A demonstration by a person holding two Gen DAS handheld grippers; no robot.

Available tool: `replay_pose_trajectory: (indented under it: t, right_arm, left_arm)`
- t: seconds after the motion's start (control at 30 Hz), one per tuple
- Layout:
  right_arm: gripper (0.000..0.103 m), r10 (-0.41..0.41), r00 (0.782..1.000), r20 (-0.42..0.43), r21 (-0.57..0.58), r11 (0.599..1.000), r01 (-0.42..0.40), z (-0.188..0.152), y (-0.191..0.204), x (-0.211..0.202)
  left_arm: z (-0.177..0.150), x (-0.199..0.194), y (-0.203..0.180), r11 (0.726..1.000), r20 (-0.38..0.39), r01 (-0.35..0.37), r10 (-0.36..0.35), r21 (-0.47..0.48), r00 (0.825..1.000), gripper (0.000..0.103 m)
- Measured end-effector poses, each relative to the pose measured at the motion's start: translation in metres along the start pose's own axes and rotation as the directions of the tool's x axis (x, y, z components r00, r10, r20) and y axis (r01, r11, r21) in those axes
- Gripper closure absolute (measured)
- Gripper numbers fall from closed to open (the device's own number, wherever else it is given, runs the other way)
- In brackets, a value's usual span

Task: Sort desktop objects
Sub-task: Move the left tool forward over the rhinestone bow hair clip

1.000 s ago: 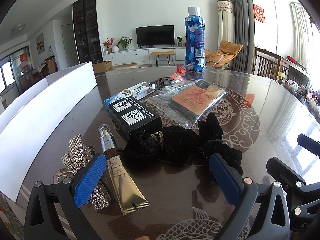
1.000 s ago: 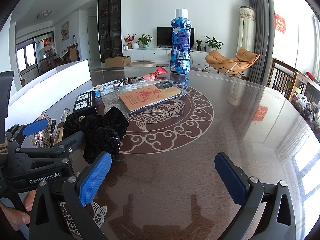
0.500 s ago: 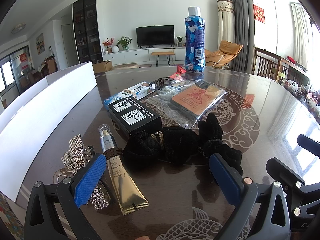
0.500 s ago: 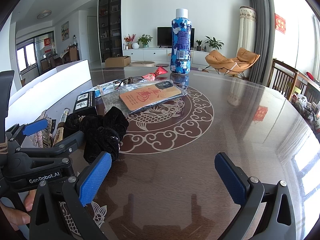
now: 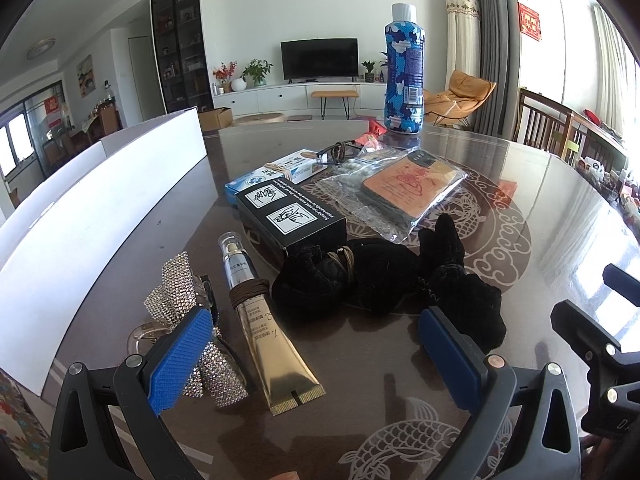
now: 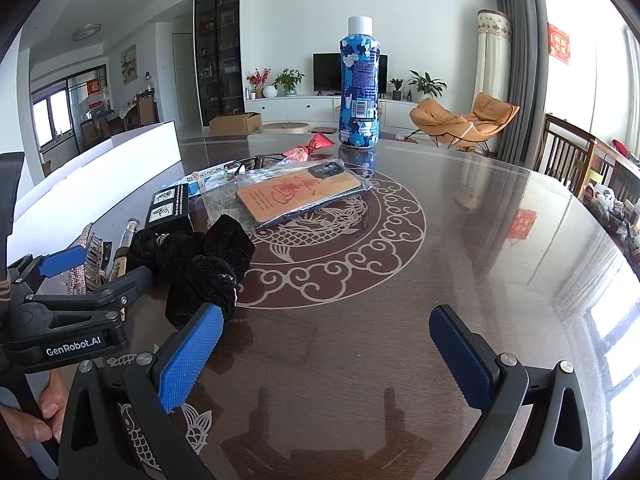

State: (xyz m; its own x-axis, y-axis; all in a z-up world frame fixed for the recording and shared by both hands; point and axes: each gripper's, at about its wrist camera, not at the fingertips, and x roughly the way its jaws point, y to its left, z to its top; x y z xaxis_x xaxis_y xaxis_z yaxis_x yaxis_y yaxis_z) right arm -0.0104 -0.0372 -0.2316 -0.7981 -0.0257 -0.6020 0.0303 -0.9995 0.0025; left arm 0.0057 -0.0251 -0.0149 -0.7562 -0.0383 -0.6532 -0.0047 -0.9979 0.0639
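Note:
My left gripper [image 5: 316, 354] is open and empty, low over the table's near edge. Just ahead of it lie a gold cosmetic tube [image 5: 264, 332], a rhinestone hair bow [image 5: 184, 304] by the left finger, and black velvet scrunchies [image 5: 384, 280]. Beyond them are a black box [image 5: 292, 216], a blue-white box [image 5: 276, 172], and an orange phone case in a clear bag [image 5: 404, 188]. My right gripper [image 6: 326, 354] is open and empty over bare table, right of the scrunchies [image 6: 204, 260]. The bagged phone case [image 6: 296, 196] lies ahead of it.
A tall blue camouflage bottle [image 5: 404, 76] stands at the table's far side, with a red wrapped sweet [image 6: 312, 148] and glasses [image 5: 340, 152] near it. A long white box [image 5: 100, 208] runs along the left. The left gripper's body [image 6: 60, 320] sits left of the right gripper.

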Motion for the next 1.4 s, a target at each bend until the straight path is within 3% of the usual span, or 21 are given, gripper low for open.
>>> replay_pose_trajectory:
  t: [0.2, 0.47, 0.73, 1.03, 1.4]
  right_arm:
    - [0.0, 0.023, 1.0, -0.02, -0.007, 1.0, -0.023, -0.001, 0.001, 0.003]
    - [0.0, 0.048, 0.998, -0.033, -0.042, 0.998, -0.05, -0.005, 0.01, 0.003]
    - [0.0, 0.115, 0.991, -0.073, -0.069, 0.99, -0.12, -0.01, 0.016, 0.008]
    - [0.0, 0.112, 0.987, -0.112, -0.179, 0.975, -0.13, -0.019, 0.039, 0.013]
    - [0.0, 0.121, 0.983, -0.139, -0.147, 0.979, -0.141, -0.018, 0.034, 0.017]
  left_arm:
    - [-0.011, -0.012, 0.004, 0.998, -0.029, -0.012, 0.014, 0.06, 0.999, 0.0]
    - [-0.013, -0.026, 0.014, 0.997, -0.015, -0.027, 0.028, 0.066, 0.999, 0.0]
    - [-0.025, -0.022, 0.021, 0.997, -0.058, -0.027, 0.031, 0.067, 0.998, 0.0]
    - [-0.033, -0.011, 0.038, 0.998, -0.106, -0.05, 0.053, 0.032, 0.993, 0.0]
    - [-0.038, 0.0, 0.041, 0.997, -0.144, -0.064, 0.07, 0.042, 0.987, 0.0]
